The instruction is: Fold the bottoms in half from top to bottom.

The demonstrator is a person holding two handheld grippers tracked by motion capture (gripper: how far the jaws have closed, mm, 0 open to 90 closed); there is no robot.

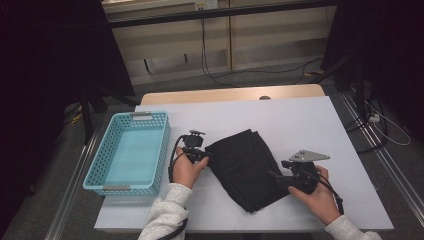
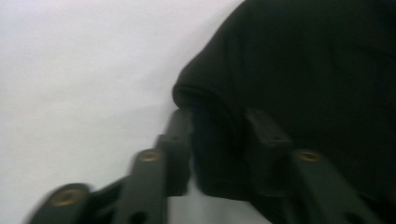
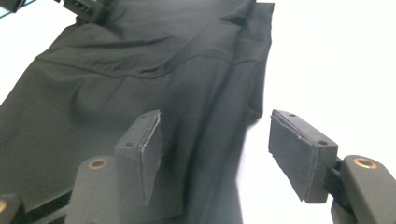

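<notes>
Two black jaws rise at the bottom of the right gripper view, spread wide apart with their grey pads facing each other across empty air, one over the black folded garment (image 3: 140,93) and the other over bare white table. The right gripper (image 1: 280,176) stands open at the cloth's near right edge and presses on nothing; it looks placed to steady or take up that side.

Across the cloth, the left gripper (image 1: 206,156) meets the garment's left edge. In the left gripper view its two jaws stand either side of a rolled fold of the dark fabric (image 2: 210,140), and the pads appear to pinch that fold, likely so the edge can be lifted or folded over. The picture is blurred, so how firm the hold is cannot be judged.

The garment lies flat near the middle of the white table (image 1: 310,120), between the person's two hands, already folded into a compact slanted block. A light blue plastic basket (image 1: 100,170) sits empty at the table's left, just beside the left hand, probably the place meant for the folded cloth.

By count: one garment, one basket, two grippers, two hands in pale sleeves. Cables trail across the floor beyond the table's far edge.
</notes>
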